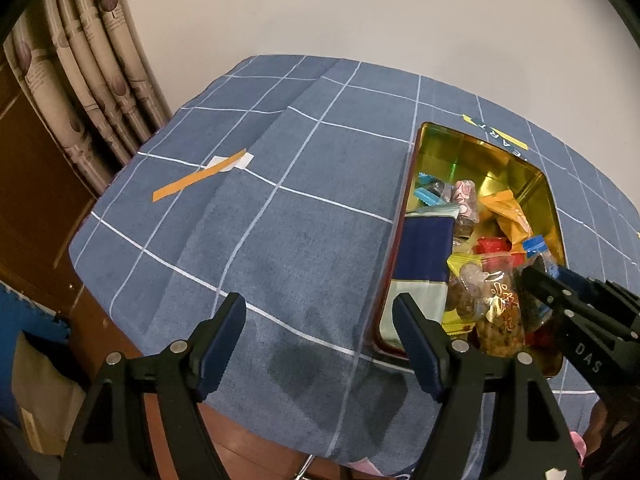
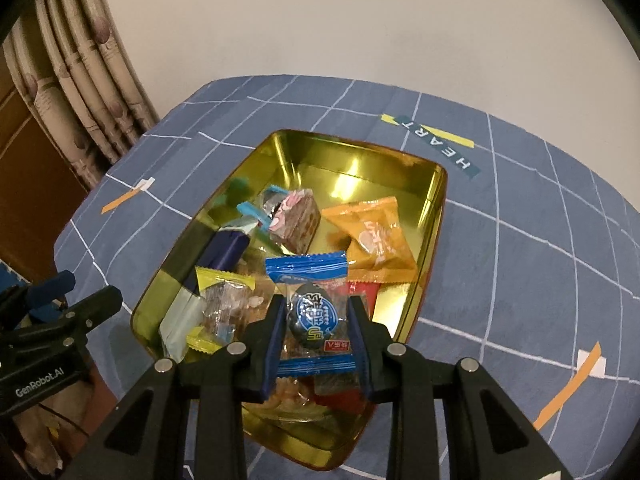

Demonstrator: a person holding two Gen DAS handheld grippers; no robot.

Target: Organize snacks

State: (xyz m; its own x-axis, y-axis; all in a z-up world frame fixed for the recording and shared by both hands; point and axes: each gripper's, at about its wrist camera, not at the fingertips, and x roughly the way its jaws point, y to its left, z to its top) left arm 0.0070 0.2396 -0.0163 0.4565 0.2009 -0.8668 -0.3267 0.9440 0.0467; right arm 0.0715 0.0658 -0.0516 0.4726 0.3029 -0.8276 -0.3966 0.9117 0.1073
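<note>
A gold tin (image 2: 352, 160) holds several wrapped snacks on the blue checked tablecloth. My right gripper (image 2: 318, 336) is shut on a blue-wrapped dark snack (image 2: 312, 316) and holds it just above the tin's near end. An orange packet (image 2: 376, 240), a pink-brown bar (image 2: 294, 220) and a navy packet (image 2: 224, 250) lie inside. In the left wrist view the tin (image 1: 480, 156) is at the right, with the right gripper (image 1: 540, 276) over it. My left gripper (image 1: 320, 320) is open and empty over bare cloth left of the tin.
Orange and white tape marks lie on the cloth (image 1: 200, 178) (image 2: 576, 376). A yellow "HEART" label (image 2: 440, 140) is printed beyond the tin. Curtains (image 1: 80, 80) and a wooden panel stand at the left, past the table's edge. A white wall is behind.
</note>
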